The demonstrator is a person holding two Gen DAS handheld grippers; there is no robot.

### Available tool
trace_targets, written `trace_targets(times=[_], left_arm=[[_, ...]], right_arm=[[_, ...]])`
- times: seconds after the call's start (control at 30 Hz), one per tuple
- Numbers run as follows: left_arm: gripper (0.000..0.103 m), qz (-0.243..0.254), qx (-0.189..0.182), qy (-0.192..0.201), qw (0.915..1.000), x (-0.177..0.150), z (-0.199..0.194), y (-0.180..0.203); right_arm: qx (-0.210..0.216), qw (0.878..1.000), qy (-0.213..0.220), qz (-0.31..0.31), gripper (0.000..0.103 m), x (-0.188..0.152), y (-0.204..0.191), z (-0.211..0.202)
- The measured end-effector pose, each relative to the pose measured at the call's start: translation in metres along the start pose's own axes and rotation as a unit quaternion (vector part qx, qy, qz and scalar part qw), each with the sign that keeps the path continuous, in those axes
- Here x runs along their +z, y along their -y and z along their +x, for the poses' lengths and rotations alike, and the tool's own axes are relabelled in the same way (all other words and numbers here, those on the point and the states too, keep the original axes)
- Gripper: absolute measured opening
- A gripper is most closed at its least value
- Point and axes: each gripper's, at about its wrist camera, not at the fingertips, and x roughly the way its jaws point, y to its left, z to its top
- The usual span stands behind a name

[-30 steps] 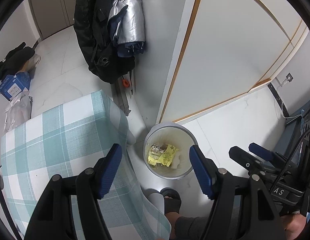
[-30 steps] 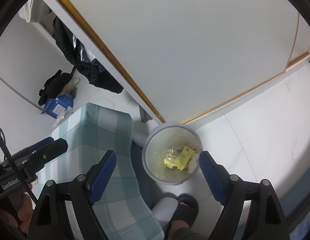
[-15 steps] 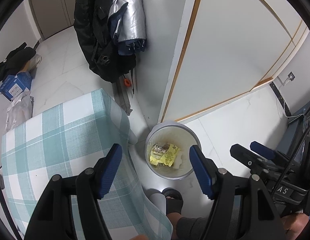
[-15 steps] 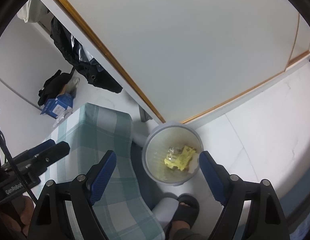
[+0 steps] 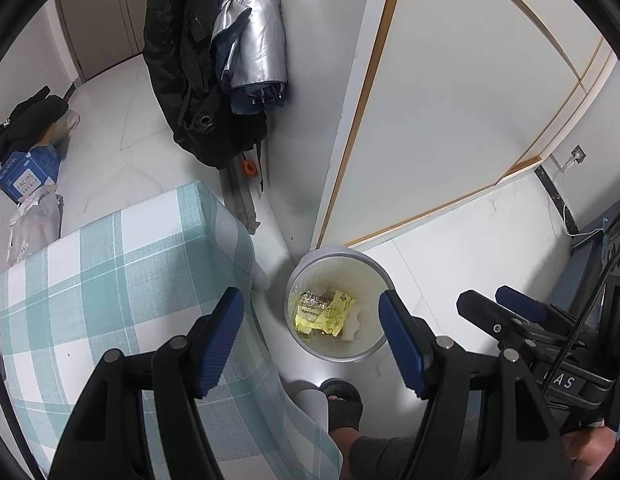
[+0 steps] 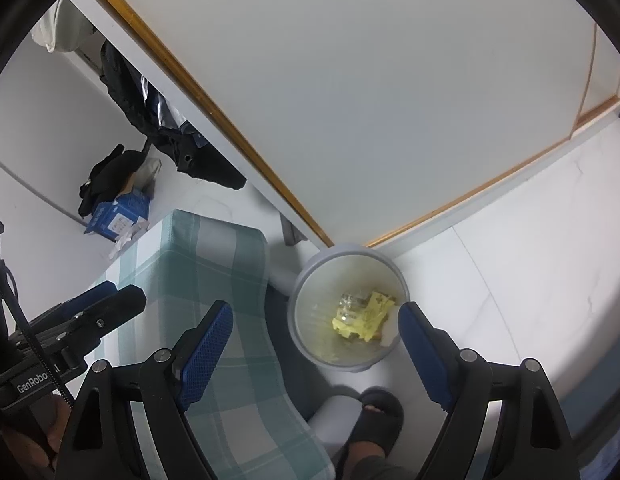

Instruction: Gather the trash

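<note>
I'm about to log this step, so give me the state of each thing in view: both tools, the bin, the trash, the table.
Left tool: open, holding nothing.
Right tool: open, holding nothing.
Trash bin: upright on the floor, no lid, mostly empty.
Yellow wrapper: crumpled, lying at the bin's bottom.
Clear foil wrapper: in the bin, beside the yellow one.
Checked tablecloth: draped over the table edge beside the bin.
Dark jacket: hanging by the wall.

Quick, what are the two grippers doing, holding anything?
Left gripper: open, holding nothing.
Right gripper: open, holding nothing.
</note>
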Motion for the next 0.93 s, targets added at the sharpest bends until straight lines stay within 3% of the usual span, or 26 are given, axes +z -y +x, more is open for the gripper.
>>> trace_targets(times=[0.7, 0.93], left_arm=[[0.066, -0.003, -0.005, -0.002, 1.0000, -0.0027, 0.0048, -0.0021], [0.066, -0.006, -0.025, 0.024, 0.9994, -0.0038, -0.0018, -0.0055]], right_arm=[[-0.002, 1.000, 0.003, 0.005, 0.085, 0.0006, 0.0010, 0.0002], [-0.005, 1.000, 0.005, 0.005, 0.085, 0.0000, 0.0005, -0.0001]])
